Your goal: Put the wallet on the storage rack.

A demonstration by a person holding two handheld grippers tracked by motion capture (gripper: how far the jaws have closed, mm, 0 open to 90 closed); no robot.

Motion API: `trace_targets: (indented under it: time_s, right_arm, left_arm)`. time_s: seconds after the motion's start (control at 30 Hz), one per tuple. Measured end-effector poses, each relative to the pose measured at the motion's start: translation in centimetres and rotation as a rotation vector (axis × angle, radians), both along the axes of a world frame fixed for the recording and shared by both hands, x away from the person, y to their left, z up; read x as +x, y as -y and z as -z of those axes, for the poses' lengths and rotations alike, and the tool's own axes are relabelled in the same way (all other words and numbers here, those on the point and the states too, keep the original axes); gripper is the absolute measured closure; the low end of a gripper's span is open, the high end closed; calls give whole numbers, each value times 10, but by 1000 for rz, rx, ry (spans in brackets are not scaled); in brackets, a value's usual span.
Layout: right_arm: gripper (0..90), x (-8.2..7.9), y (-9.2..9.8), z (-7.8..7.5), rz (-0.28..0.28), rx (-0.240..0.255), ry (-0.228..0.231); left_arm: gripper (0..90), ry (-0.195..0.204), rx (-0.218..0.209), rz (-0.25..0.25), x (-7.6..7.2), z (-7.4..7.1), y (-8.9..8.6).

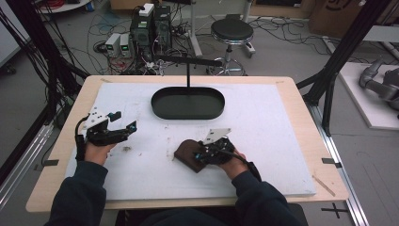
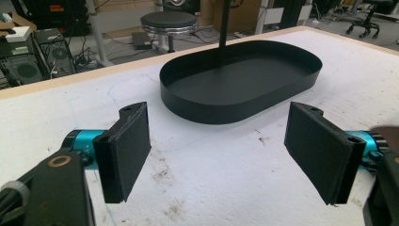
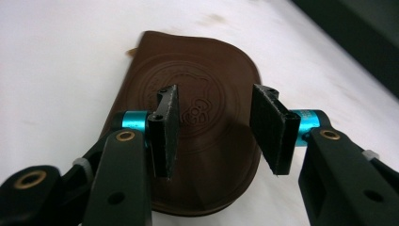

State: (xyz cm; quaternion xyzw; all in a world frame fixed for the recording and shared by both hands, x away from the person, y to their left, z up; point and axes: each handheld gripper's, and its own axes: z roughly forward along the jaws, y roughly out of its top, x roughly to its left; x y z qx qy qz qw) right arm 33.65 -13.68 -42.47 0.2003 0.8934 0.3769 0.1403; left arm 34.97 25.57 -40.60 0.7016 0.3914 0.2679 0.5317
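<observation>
1 brown leather pouch [image 1: 187,155], flat on the white mat [image 1: 263,141], near the front, right of centre. In the right gripper view its long axis runs away from the camera, rounded end far, embossed round emblem up.

1 black oval tray [image 1: 187,103] at the mat's far centre, long axis left to right, with 1 upright post [image 1: 188,73].

2 grippers: left gripper [image 1: 123,121], jaws wide apart, empty, facing the tray; right gripper [image 1: 200,156] over the pouch, jaws partly apart, gripping nothing.
</observation>
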Motion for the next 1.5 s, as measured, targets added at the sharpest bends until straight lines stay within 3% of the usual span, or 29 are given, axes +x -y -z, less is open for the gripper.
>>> trace_targets:
  time_s: [0.17, 0.3, 0.43, 0.53, 0.63, 0.73, 0.8, 0.83, 1.0, 1.07, 1.2, 1.3, 1.5]
  right_arm:
    - [538, 11, 27, -3, 90, -39, 22]
    - [525, 14, 42, -5, 105, -54, 22]
    - [324, 11, 48, -6, 67, -9, 43]
    - [193, 2, 39, -5, 17, -9, 118]
    - [194, -5, 25, 2, 7, -62, 165]
    - [193, -7, 16, 14, 2, -154, 167]
    - [200, -7, 14, 16, -21, -208, 196]
    - [229, -6, 14, 15, -23, -222, 213]
    - [309, -5, 13, 13, 25, -231, 191]
    - [392, -4, 15, 7, 46, -206, 145]
    - [540, -1, 26, -4, 77, -164, 117]
    - [609, 2, 36, -14, 112, -126, 89]
    - [680, 5, 59, -35, 181, 8, 13]
  left_arm:
    - [229, -3, -3, -2, 1, 0, 0]
    - [229, -6, -5, -4, 1, 1, -1]
    - [229, -11, -7, -5, 2, 1, -1]
    - [229, -13, -13, -8, 2, 1, -1]
    - [229, -13, -13, -7, 2, 1, -2]
    - [230, -12, -17, -7, 2, 1, -2]
    - [230, -12, -17, -9, 2, 1, -3]
    - [229, -9, -21, -14, 1, 1, -3]
    - [231, -6, -24, -18, 1, 1, -5]
    - [232, -2, -21, -14, 1, 1, -5]
    - [244, 21, -12, 10, 0, 1, -3]
    - [244, 17, -12, 15, 1, 2, -3]
    - [244, 5, -3, 17, 2, 4, -3]
